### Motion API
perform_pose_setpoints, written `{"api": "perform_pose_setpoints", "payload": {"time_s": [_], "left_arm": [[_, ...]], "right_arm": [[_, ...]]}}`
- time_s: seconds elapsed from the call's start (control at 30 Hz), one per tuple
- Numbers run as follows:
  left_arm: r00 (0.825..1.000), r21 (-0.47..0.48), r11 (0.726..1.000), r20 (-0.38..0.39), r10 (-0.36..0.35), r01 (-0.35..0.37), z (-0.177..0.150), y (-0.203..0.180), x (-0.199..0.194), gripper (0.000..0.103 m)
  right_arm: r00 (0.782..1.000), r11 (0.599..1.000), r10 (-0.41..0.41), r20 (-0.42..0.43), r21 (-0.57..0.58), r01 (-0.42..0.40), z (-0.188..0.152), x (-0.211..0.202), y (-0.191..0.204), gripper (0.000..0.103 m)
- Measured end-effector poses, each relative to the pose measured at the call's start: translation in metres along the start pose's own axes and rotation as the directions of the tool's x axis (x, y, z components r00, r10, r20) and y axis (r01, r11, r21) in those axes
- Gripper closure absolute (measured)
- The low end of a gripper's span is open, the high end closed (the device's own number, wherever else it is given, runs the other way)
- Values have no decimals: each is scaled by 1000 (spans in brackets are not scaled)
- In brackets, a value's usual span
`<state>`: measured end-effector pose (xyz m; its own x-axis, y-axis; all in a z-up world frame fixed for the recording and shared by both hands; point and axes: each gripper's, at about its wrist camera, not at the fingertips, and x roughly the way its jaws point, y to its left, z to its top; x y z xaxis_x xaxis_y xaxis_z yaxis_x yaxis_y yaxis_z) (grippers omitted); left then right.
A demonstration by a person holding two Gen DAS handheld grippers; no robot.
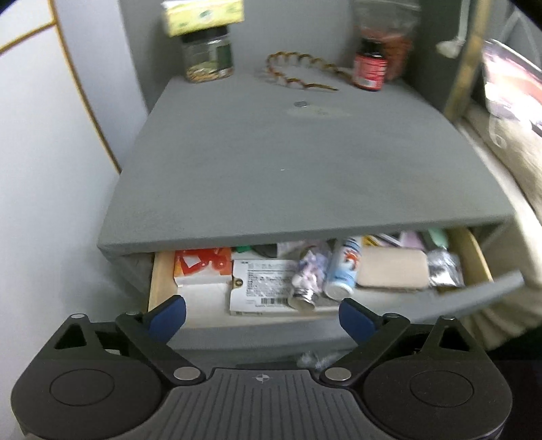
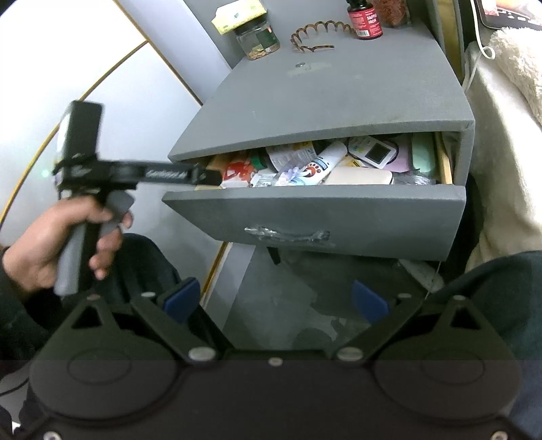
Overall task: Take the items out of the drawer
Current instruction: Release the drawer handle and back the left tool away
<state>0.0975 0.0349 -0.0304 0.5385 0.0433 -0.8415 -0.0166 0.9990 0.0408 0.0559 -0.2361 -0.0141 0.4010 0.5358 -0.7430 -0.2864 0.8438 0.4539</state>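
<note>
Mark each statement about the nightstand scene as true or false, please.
1. The drawer is pulled open. True.
2. The left gripper holds a bottle. False: its fingers stand apart with nothing between them.
3. A brown hair comb lies on top of the nightstand. True.
4. The red-labelled bottle lies inside the drawer. False: it stands upright on the nightstand top.
5. The right gripper is open and empty. True.
</note>
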Motion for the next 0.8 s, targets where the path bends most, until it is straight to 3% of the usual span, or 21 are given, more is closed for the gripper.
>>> {"api": "perform_pose_setpoints", "payload": {"time_s": [0.23, 0.8], "left_arm": [[999, -42, 999, -52, 4, -6, -4, 3, 31, 10], [997, -30, 1000, -71, 0, -2, -32, 9, 21, 10]], "right_arm": [[1000, 1000, -18, -10, -13, 17, 1, 1, 2, 6], [1000, 1000, -17, -9, -12, 17, 10, 3, -2, 6]]}}
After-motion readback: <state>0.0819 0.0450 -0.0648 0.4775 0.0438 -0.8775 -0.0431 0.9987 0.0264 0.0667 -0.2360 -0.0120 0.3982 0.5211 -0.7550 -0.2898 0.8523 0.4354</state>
